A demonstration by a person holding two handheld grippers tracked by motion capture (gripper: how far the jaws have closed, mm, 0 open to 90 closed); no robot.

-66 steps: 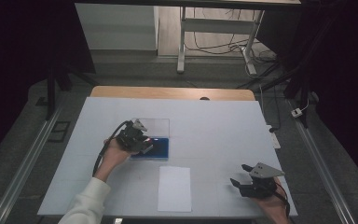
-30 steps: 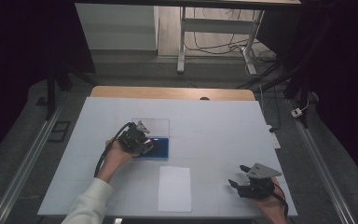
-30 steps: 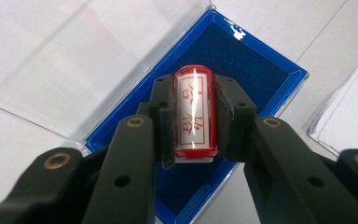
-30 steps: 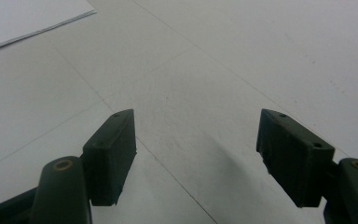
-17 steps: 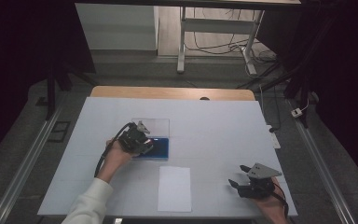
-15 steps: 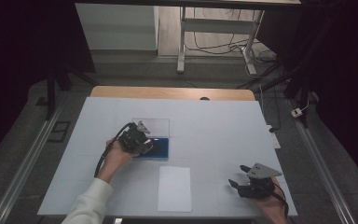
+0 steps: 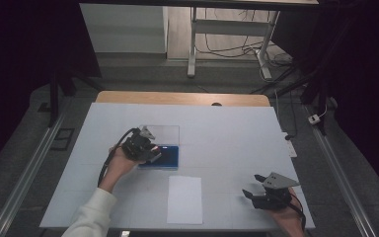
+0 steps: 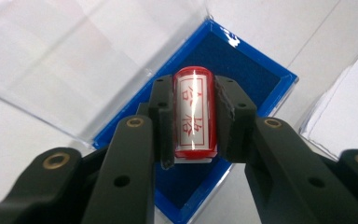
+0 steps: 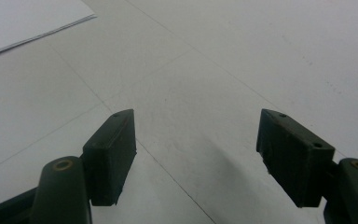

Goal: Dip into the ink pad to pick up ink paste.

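Left gripper (image 8: 193,121) jaws clamp red stamp (image 8: 194,112) upright over blue ink pad (image 8: 261,70); paper sheet (image 7: 184,199) lies nearer the person. Right gripper (image 9: 196,154) jaws wide, empty.

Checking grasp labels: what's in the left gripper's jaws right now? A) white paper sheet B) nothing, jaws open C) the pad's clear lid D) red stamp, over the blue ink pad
D: the left gripper is clamped on the red stamp above the blue ink pad.

A dim lab: white-topped table (image 7: 227,128), floor rails (image 7: 27,170), trailing cables (image 7: 227,47).
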